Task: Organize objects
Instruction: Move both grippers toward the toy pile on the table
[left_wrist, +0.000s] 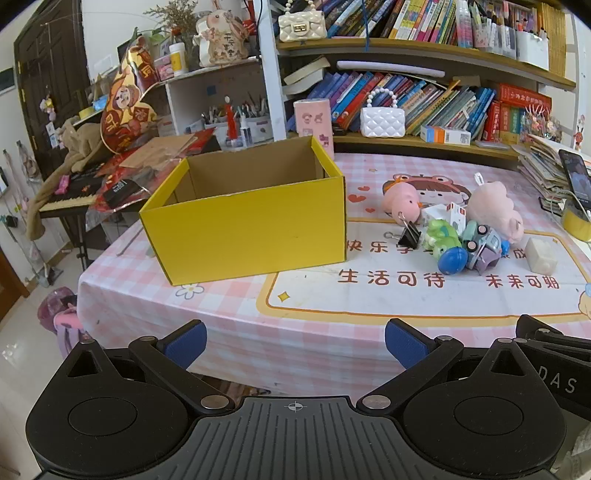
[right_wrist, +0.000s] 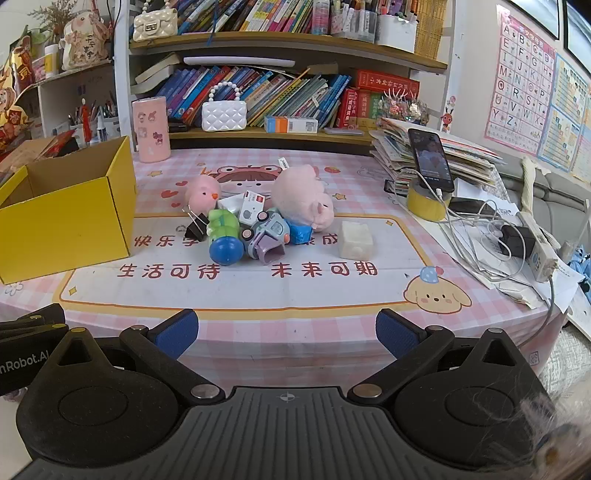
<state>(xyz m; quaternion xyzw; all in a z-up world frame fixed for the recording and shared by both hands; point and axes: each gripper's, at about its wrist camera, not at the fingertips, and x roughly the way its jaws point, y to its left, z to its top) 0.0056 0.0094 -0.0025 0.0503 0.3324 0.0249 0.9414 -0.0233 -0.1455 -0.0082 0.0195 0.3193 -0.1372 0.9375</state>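
Both tongs, left (left_wrist: 295, 341) and right (right_wrist: 287, 332), spread wide, empty. Pink plush pig (right_wrist: 303, 201), centre frame: soft, light; pinch mid-body, drop into yellow box (right_wrist: 66, 218).

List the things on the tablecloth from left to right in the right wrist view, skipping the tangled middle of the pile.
yellow box → black binder clip → blue ball → white block → phone

desk mat (right_wrist: 332, 284): 生活可待 / 未来可期, row above half hidden by toys | wall poster (right_wrist: 521, 81): alphabet A–Z | left claw's body (right_wrist: 22, 363): "nRobot.AI", cut off | right claw's body (left_wrist: 561, 384): "DAS"
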